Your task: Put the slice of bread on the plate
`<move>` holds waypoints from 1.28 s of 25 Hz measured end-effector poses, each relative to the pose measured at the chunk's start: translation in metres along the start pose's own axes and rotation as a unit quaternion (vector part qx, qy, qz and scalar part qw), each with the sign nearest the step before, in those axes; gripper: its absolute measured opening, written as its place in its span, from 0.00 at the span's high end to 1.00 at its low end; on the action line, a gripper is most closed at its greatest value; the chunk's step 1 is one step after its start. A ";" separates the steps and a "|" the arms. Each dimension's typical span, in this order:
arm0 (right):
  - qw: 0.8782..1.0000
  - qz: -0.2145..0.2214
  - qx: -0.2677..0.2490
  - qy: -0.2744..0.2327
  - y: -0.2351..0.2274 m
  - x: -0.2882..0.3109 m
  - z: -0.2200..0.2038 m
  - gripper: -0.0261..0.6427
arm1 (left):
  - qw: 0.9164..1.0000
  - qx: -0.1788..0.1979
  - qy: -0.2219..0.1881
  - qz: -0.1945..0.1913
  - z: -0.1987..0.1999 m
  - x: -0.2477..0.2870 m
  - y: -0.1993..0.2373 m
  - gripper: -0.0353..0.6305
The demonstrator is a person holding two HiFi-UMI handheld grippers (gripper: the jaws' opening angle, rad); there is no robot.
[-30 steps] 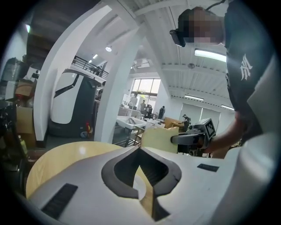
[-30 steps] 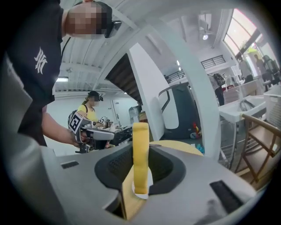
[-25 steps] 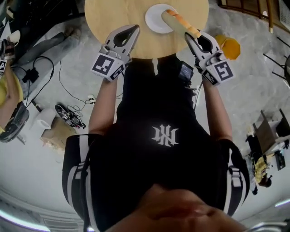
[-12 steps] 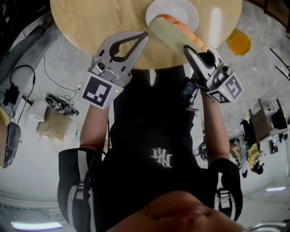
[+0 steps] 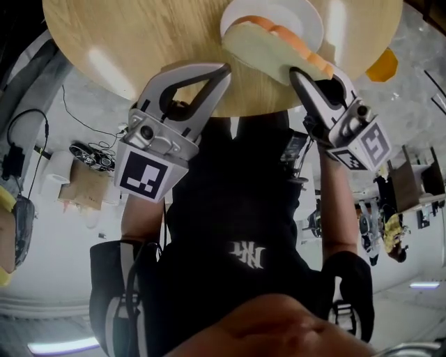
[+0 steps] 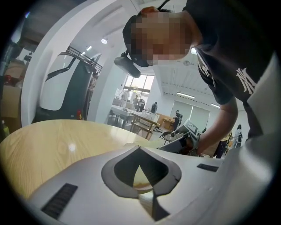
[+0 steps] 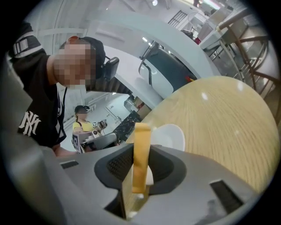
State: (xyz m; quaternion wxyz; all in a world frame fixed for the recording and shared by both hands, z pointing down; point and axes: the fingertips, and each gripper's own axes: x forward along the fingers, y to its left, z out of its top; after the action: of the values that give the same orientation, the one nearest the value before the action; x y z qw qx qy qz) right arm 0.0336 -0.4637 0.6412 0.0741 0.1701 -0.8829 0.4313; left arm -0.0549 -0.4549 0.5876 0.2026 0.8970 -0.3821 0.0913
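**Slice lowered and rolled flat at the plate's edge**

Head view: the right tool (image 5: 296,73) pinches the slice of bread (image 5: 268,47) by its near end. Over the last second both tools have sunk toward the table (image 5: 132,35). The slice has turned from edge-on to broad face showing and now overlaps the plate (image 5: 311,19) at its 7 o'clock rim. The left tool (image 5: 223,68), at the slice's 9 o'clock, is pressed together and empty.

Left gripper view: closed tips over bare table.

Right gripper view: the pads clamp the slice (image 7: 141,154), with the plate (image 7: 172,136) just beyond at 1 o'clock. Placement looks close, and only the final lowering and release remain.
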 end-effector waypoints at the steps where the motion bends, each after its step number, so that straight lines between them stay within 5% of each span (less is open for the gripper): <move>1: 1.000 -0.010 -0.009 0.004 -0.002 0.001 0.002 0.81 | 1.000 -0.001 0.002 -0.002 -0.001 0.001 -0.001 0.94; 9: 0.985 -0.119 -0.114 0.043 -0.018 0.008 0.014 0.69 | 1.000 -0.001 0.011 -0.011 -0.002 0.007 0.000 0.94; 15: 0.956 -0.188 -0.211 0.077 -0.031 0.005 0.024 0.58 | 1.000 0.002 0.015 -0.015 -0.006 0.008 -0.004 0.94; 27: 0.913 -0.231 -0.322 0.101 -0.044 0.012 0.045 0.50 | 1.000 0.011 0.011 -0.021 -0.008 0.005 -0.007 0.94; 32: 0.900 -0.251 -0.343 0.095 -0.036 0.021 0.046 0.40 | 1.000 0.017 0.005 -0.022 -0.010 -0.020 -0.013 0.94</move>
State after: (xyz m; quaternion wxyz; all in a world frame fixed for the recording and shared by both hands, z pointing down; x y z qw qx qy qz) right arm 0.0283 -0.5254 0.6448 0.3170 0.3082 -0.8931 0.0831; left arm -0.0597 -0.4292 0.5863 0.1907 0.9081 -0.3598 0.0977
